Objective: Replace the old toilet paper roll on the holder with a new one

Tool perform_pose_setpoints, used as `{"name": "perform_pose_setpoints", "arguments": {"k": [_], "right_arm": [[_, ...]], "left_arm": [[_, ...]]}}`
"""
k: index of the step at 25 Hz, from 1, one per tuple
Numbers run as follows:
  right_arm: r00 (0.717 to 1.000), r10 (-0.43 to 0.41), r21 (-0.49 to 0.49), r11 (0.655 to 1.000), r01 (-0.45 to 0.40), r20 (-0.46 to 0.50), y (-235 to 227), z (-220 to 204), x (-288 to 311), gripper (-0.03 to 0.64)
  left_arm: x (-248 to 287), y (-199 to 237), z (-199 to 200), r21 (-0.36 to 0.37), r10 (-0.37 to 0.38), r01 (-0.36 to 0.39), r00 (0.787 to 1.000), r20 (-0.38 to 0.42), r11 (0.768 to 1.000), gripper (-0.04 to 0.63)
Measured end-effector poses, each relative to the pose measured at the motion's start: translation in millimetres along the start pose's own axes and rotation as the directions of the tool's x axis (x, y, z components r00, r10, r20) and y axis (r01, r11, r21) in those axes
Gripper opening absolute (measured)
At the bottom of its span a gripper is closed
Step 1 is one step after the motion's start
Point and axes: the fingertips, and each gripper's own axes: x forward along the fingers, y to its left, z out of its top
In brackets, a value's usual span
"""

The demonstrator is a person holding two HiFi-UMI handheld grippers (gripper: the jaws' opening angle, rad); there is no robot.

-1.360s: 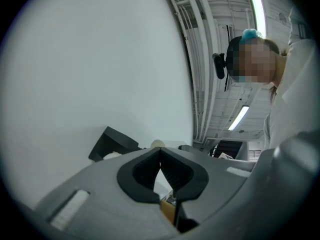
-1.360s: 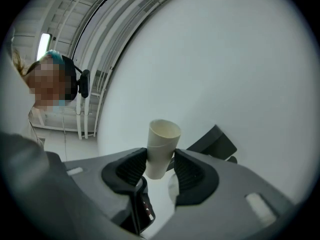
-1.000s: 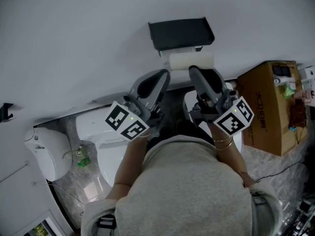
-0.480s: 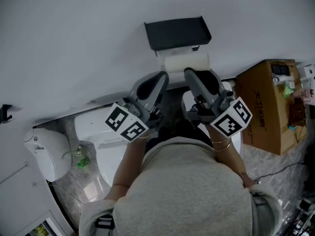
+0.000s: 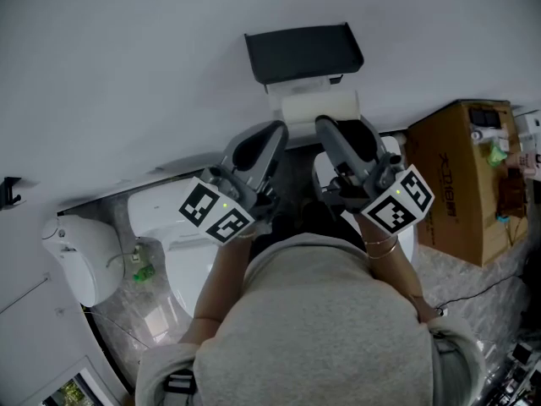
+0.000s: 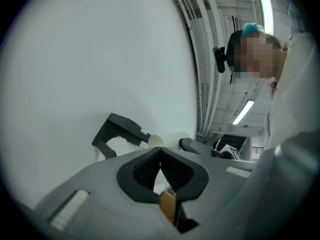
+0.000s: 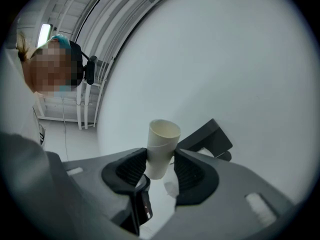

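Observation:
A black toilet paper holder (image 5: 303, 52) hangs on the white wall, with a white part just under its cover. Just in front of it my right gripper (image 5: 328, 127) is shut on an empty pale cardboard tube (image 5: 319, 106). In the right gripper view the tube (image 7: 162, 144) sits crosswise between both pads, with the holder (image 7: 207, 136) beyond it. My left gripper (image 5: 277, 132) hovers beside it on the left, jaws shut with nothing between them. In the left gripper view my left gripper (image 6: 160, 153) faces the holder (image 6: 120, 129) and the tube's end (image 6: 155, 141).
A white toilet (image 5: 169, 227) stands below on the left, with a white rounded container (image 5: 80, 256) further left. A brown cardboard box (image 5: 461, 180) with small items on top stands at the right. A small green thing (image 5: 142, 273) lies on the grey floor.
Both grippers stay where they were and the tube remains in the right jaws. Only the head view has shifted slightly.

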Motion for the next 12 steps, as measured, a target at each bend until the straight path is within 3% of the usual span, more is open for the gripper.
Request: {"name": "perform_pose_setpoints", "arguments": {"k": [12], "right_arm": [[1.000, -0.003, -0.022, 1.000, 0.003, -0.006, -6, 2, -2, 0.178]], "left_arm": [[4, -5, -10, 0.000, -0.013, 0.013, 0.999, -0.043, 1.000, 0.008]]}}
